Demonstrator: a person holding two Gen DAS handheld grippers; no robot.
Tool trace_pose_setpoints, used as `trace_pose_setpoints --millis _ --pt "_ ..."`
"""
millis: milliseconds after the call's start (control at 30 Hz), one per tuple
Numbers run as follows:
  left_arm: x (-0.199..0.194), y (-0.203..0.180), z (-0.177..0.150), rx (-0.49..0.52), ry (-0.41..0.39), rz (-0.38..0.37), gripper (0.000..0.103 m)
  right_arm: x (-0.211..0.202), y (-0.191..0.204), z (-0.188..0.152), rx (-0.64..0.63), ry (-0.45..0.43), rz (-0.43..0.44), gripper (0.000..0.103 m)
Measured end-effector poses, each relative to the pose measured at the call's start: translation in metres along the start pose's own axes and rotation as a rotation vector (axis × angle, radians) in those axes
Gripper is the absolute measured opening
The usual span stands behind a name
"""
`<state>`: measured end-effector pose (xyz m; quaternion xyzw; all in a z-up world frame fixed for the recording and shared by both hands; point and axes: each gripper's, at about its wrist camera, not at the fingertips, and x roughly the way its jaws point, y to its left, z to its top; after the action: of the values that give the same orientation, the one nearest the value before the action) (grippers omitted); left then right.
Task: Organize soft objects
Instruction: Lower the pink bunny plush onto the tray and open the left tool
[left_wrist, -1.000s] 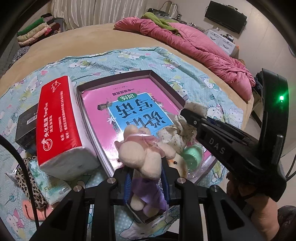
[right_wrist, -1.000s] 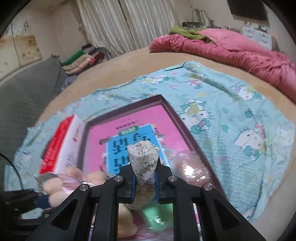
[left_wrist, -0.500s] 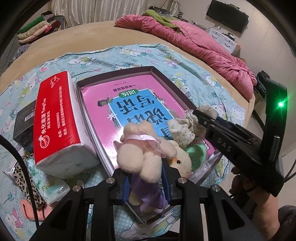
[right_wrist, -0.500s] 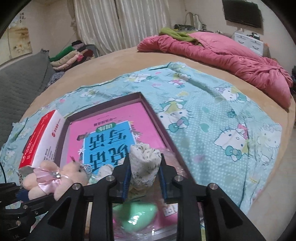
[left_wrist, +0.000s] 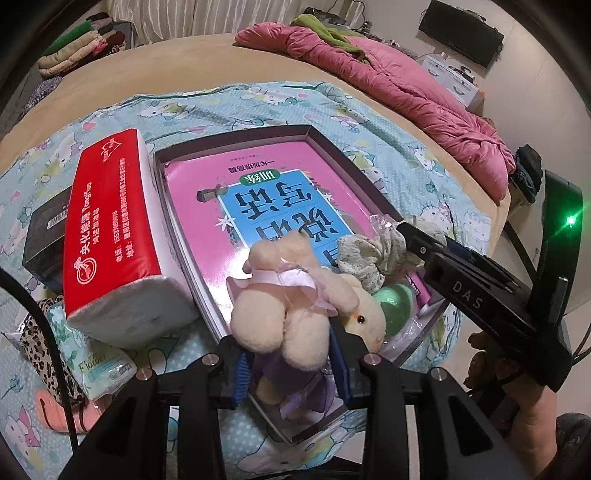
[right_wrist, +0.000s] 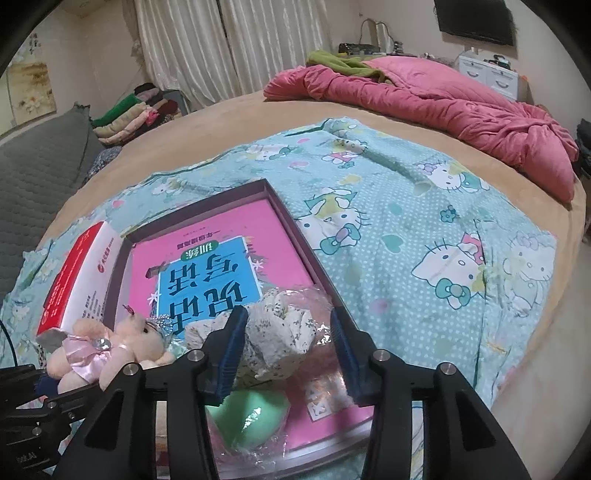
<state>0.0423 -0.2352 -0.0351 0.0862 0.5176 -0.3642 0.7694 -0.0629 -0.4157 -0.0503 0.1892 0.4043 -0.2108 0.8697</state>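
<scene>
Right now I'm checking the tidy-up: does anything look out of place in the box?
Yes. A pink book fills the box, under the soft things. The floral scrunchie and green ball lie on its near end, and the tissue pack leans tilted against the box's left wall.

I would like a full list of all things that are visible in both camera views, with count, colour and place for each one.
plush bear: 1, cream with pink and purple dress, between the left gripper's fingers, over the box's near edge
floral cloth: 1, white with small dark print, in the box between the right gripper's fingers
green ball: 1, pale green, near end of the box
book: 1, pink and blue, flat in the box
box: 1, dark purple rim, on the sheet
tissue pack: 1, red and white, left of the box
black box: 1, behind the tissue pack
sheet: 1, teal cartoon print, on the bed
quilt: 1, pink, far side
left gripper: shut on the bear
right gripper: open
</scene>
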Motion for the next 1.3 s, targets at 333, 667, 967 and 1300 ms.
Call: trace_pose_setpoints --millis 333,667,967,1300 --pt "-0.005 0.004 0.0 -0.018 -0.002 0.002 0.048 -0.008 0.0 0.001 0.007 -0.001 0.005 0.055" --pt "-0.008 0.008 0.0 -0.037 -0.006 -0.001 0.062 -0.014 -0.001 0.002 0.017 -0.006 0.002 0.059" --pt "-0.009 0.011 -0.003 -0.045 0.001 0.003 0.066 -0.02 -0.003 0.004 0.02 -0.015 0.0 0.061" --pt "-0.022 0.008 -0.002 -0.044 -0.033 0.012 0.073 -0.031 -0.003 0.006 0.008 -0.027 -0.013 0.064"
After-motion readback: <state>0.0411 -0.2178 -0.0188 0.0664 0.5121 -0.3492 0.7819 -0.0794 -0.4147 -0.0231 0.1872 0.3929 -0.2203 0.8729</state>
